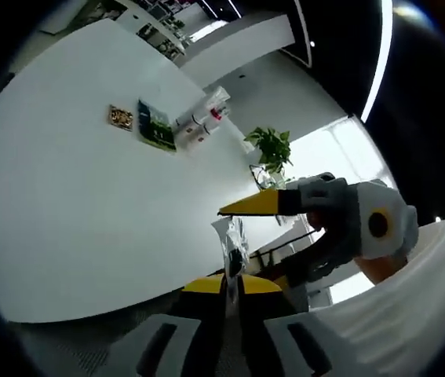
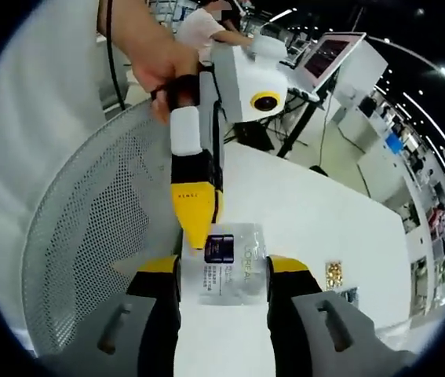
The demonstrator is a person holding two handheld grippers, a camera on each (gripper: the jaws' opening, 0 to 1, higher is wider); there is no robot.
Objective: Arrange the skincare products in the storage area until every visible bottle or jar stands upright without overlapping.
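Clear sachet pinched by left gripper mid-frame | right gripper open around it | thin pinch, could slip onto table

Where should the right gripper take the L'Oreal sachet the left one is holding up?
Take the sachet by its free lower edge, nearest the right gripper, coming straight in. It hangs flat and thin, and the left gripper already pinches its upper left corner.
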